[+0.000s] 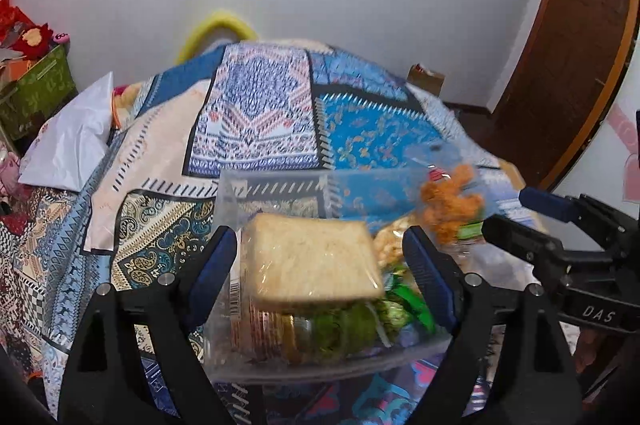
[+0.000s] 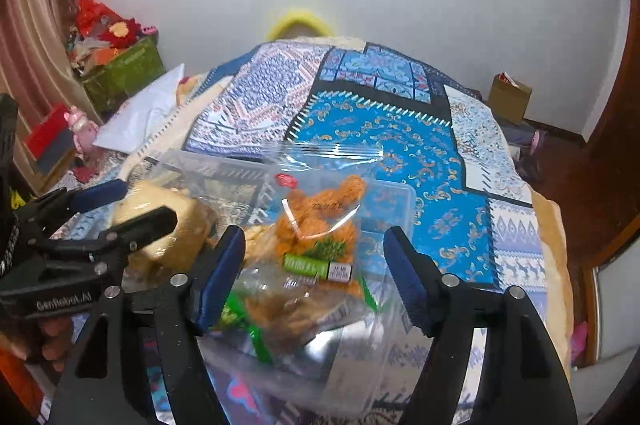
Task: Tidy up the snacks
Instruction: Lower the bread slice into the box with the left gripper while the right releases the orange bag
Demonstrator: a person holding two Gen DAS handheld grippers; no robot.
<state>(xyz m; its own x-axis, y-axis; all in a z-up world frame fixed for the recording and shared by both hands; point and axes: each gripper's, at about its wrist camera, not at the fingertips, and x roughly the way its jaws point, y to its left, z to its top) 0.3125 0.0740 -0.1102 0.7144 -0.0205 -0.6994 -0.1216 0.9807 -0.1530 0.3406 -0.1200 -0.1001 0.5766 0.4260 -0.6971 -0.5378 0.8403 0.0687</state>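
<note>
A wrapped sandwich (image 1: 312,265) with white bread and green filling sits between the open jaws of my left gripper (image 1: 324,277), over a clear plastic box (image 1: 280,357). It also shows in the right wrist view (image 2: 168,221). My right gripper (image 2: 316,277) is open around a clear bag of orange fried snack (image 2: 320,221) standing in the same box (image 2: 392,201); neither blue pad visibly presses the bag. Green-wrapped snacks (image 2: 256,337) lie under it. The right gripper shows at the right of the left wrist view (image 1: 532,213).
The box rests on a bed with a patchwork batik cover (image 2: 400,153). A white bag (image 1: 76,141) lies at the left. A green box of red items (image 2: 124,69) and a cardboard box (image 2: 512,97) stand by the wall.
</note>
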